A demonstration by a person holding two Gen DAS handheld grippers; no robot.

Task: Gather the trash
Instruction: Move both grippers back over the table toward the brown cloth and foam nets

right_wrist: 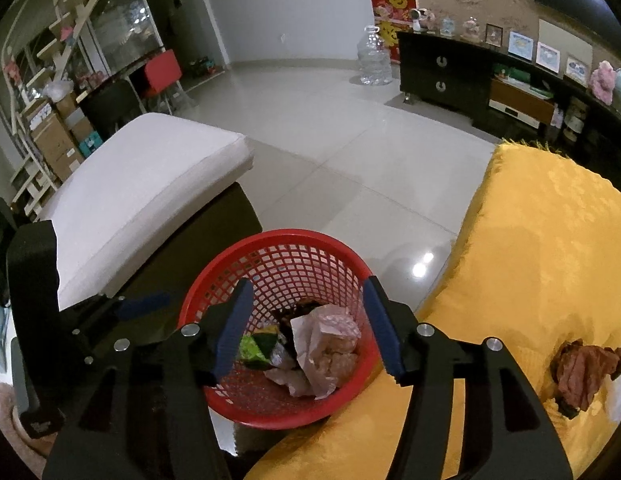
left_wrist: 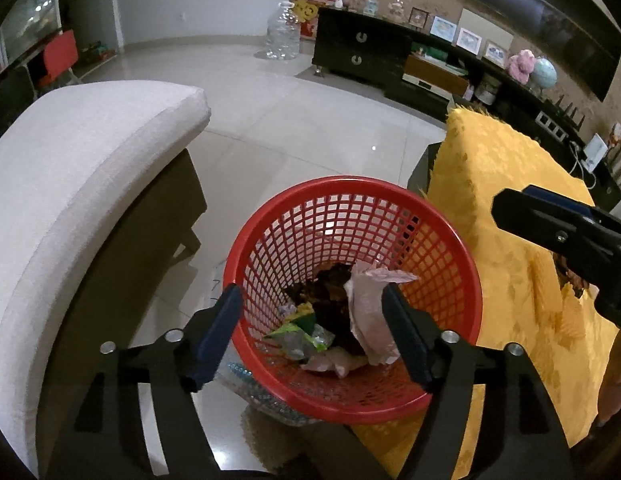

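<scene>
A red mesh basket [left_wrist: 350, 183] stands on the floor between a sofa and a yellow-covered table. In it lie a crumpled pale pink sheet [left_wrist: 368, 312], a green wrapper [left_wrist: 306, 334] and dark scraps. My left gripper [left_wrist: 310, 292] hangs open just above the basket, nothing pressed between its pads. My right gripper [right_wrist: 307, 283] is open over the same basket [right_wrist: 286, 235], also with nothing held. A crumpled brown paper [right_wrist: 582, 372] lies on the yellow cloth at the right. Each gripper shows at the edge of the other's view.
A white sofa cushion [left_wrist: 82, 184] flanks the basket on the left and the yellow cloth [left_wrist: 510, 184] on the right. Beyond lies a pale tiled floor [left_wrist: 290, 120], a large water bottle [left_wrist: 282, 32] and a dark cabinet [left_wrist: 358, 48] along the wall.
</scene>
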